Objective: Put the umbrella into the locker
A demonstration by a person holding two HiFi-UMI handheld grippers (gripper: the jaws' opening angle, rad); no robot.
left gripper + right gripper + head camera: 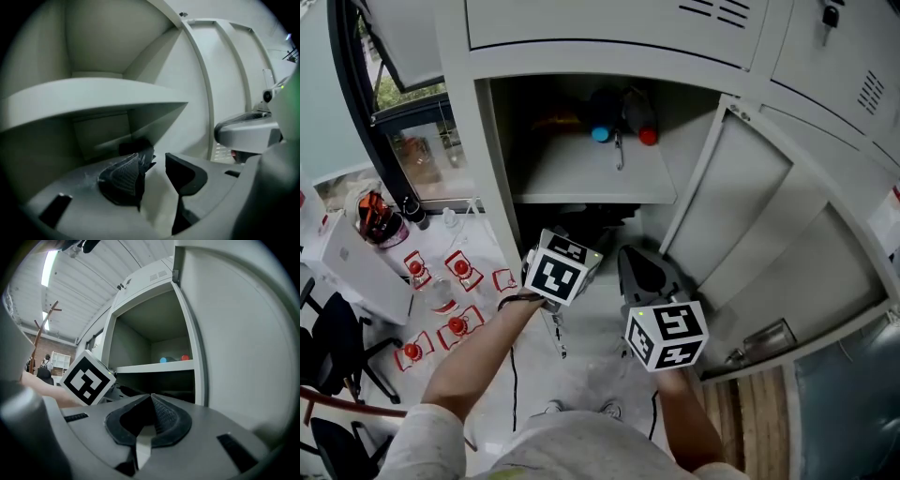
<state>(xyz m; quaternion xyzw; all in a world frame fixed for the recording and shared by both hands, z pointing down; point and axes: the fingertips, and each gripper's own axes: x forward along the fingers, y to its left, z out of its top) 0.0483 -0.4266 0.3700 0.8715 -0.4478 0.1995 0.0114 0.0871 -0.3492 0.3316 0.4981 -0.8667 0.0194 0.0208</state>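
The locker point(464, 112) stands open. Under its shelf point(591, 173) lies a dark bundle, the umbrella point(133, 147) I judge (light, slack cloth over a stiff shaft, best gripped at the handle). My left claw point(154, 161) gapes empty near it; my right claw point(151, 401) is clenched on nothing.

The locker point(741, 216) is finished in smooth, matt grey painted metal; the pads point(162, 416) are faced with ribbed black rubber.
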